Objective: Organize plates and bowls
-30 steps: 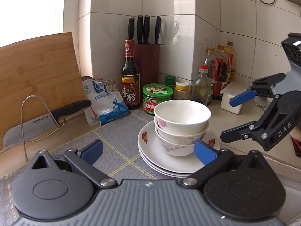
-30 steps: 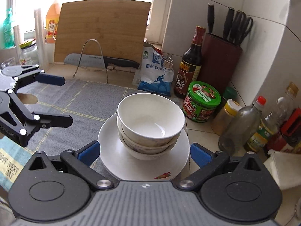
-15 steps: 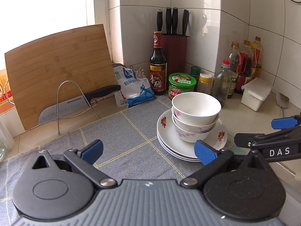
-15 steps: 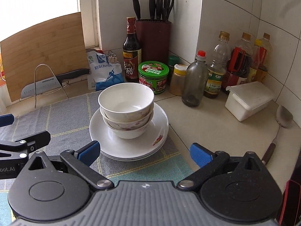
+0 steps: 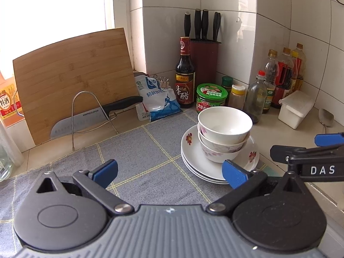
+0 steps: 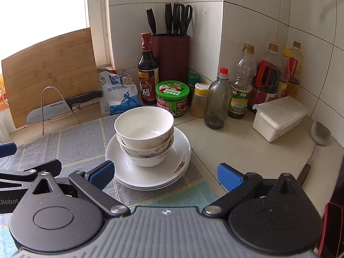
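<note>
Stacked bowls on plates, both tongs spread wide and empty.

The bowls [image 6: 144,135] sit nested, rims up, stack axis vertical, on the plates [image 6: 176,163] on the surface's grey cloth [image 5: 139,154], ahead of the right tongs [image 6: 165,173] and right of the left tongs [image 5: 169,172].

In the left wrist view, the grey cloth [image 5: 137,157] lies bare across the middle of the frame, open room left of the stacked bowls [image 5: 223,133] and plates [image 5: 193,161]. At upper left a cutting board [image 5: 71,77] and a knife [image 5: 86,118] on a wire stand close the back. In the right wrist view, bare desk [image 6: 236,150] opens right of the stack; jars and bottles [image 6: 217,103] line the wall behind, with a white box [image 6: 279,118] and a ladle [image 6: 318,137] at far right.
</note>
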{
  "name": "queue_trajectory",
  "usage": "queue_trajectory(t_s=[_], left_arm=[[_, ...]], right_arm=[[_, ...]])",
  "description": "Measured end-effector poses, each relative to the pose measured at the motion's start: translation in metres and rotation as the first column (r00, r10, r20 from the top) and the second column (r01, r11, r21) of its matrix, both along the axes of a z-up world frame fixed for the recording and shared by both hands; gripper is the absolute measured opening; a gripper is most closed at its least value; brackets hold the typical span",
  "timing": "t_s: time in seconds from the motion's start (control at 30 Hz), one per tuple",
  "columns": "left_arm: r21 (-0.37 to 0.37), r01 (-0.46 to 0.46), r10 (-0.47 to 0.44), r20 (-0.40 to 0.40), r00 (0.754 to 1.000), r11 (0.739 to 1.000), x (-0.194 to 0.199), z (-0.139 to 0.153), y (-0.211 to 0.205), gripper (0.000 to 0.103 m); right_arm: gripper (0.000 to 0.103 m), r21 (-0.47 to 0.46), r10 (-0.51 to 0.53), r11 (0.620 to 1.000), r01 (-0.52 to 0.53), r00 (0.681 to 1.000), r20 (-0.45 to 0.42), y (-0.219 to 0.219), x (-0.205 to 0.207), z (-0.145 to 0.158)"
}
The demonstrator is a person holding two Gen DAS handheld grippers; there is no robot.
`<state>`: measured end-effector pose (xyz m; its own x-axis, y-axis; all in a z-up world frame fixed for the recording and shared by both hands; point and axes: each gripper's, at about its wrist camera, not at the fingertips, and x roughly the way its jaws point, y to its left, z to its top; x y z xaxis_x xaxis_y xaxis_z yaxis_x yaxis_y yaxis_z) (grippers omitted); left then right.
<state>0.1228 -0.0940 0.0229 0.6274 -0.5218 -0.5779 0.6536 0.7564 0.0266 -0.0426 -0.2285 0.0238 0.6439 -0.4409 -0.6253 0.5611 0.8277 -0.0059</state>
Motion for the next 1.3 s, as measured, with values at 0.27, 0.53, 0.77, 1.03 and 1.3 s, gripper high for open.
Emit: queue_trajectory(t_s=[0.27, 0.53, 0.77, 1.03, 1.3], left_arm=[[-0.004, 0.003, -0.003, -0.007, 1.0, 1.0, 0.0012, 0.0, -0.0017, 0.103], [-0.002, 0.003, -0.003, -0.002, 1.0, 1.0, 0.0019, 0.0023, -0.0026, 0.102], [-0.004, -0.001, 0.001, -0.004, 1.0, 1.0, 0.0033, 0.0019, -0.0033, 0.102], [-0.003, 0.0, 0.0, -0.008, 1.0, 1.0, 0.0064, 0.0011, -0.0029, 0.102], [-0.006, 0.003, -0.004, -0.011, 1.0, 1.0, 0.0068, 0.0006, -0.0035, 0.102]], right_arm=[[0.103, 0.007, -0.006, 1.0, 0.006, 1.0, 0.001, -0.0041, 0.001, -0.0005], [0.103, 0.004, -0.011, 1.0, 0.011, 1.0, 0.0, -0.0041, 0.0019, -0.0002], [0.103, -0.003, -0.014, 1.0, 0.014, 1.0, -0.005, -0.0041, 0.005, 0.0007], [0.103, -0.01, -0.017, 1.0, 0.017, 1.0, -0.01, -0.0039, 0.0059, 0.0009], [0.103, -0.021, -0.026, 0.999, 0.025, 1.0, -0.016, -0.0029, 0.0072, 0.0026]])
